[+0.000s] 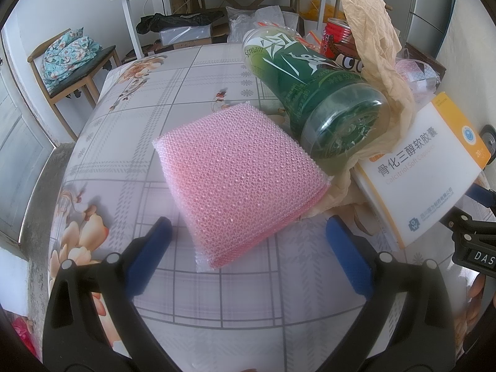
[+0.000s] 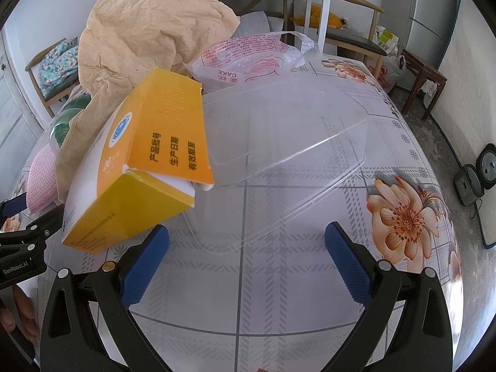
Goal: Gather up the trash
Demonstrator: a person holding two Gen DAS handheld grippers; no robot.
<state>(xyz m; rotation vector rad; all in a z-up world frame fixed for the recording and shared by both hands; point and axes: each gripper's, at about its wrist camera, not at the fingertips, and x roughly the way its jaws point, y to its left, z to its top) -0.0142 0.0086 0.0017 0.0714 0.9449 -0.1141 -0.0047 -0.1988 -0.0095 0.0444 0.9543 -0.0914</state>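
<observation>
Sponge (image 1: 235, 179): pink, mesh-wrapped, flat on the table (image 1: 155, 99) beside the bottle (image 1: 310, 93); likely light, soft, best pinched across its short sides; long axis runs diagonally away from the left gripper (image 1: 248, 257), jaws apart; right gripper (image 2: 246, 260) likewise apart, before the clear lid (image 2: 279, 155).

- The left wrist view looks forward between its two blue fingers (image 1: 155, 257), low and close over the flowered table (image 1: 130, 142), facing a pink sponge (image 1: 238, 183) and a green bottle (image 1: 313, 93).
- The right wrist view sits just as low, facing a clear plastic lid (image 2: 279, 161).
- Both share the medicine box (image 1: 421, 170) (image 2: 148, 161), the crumpled brown paper (image 1: 369, 21) (image 2: 145, 28) and the sponge (image 2: 42, 179).
</observation>
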